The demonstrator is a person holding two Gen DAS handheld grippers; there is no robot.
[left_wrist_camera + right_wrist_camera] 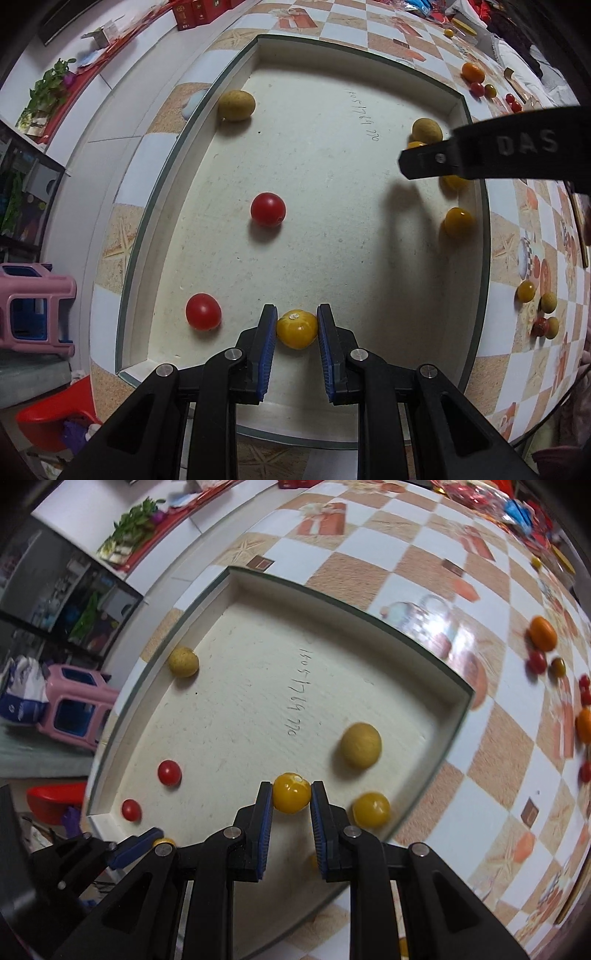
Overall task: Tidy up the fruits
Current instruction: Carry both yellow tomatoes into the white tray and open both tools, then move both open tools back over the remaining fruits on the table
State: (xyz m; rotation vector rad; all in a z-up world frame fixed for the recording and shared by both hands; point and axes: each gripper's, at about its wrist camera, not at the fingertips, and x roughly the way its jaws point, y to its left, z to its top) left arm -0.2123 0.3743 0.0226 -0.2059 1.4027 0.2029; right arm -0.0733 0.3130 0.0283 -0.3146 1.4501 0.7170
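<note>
A shallow white tray sits on the checkered table. In the left wrist view my left gripper is shut on a yellow tomato just above the tray's near end. Two red tomatoes, two tan round fruits and a yellow tomato lie in the tray. In the right wrist view my right gripper is shut on another yellow tomato over the tray, beside a yellow tomato and a tan fruit.
More fruits lie loose on the table to the right: an orange one, small red ones and yellow and tan ones. The right gripper's finger reaches over the tray's right side. A pink stool stands left of the table.
</note>
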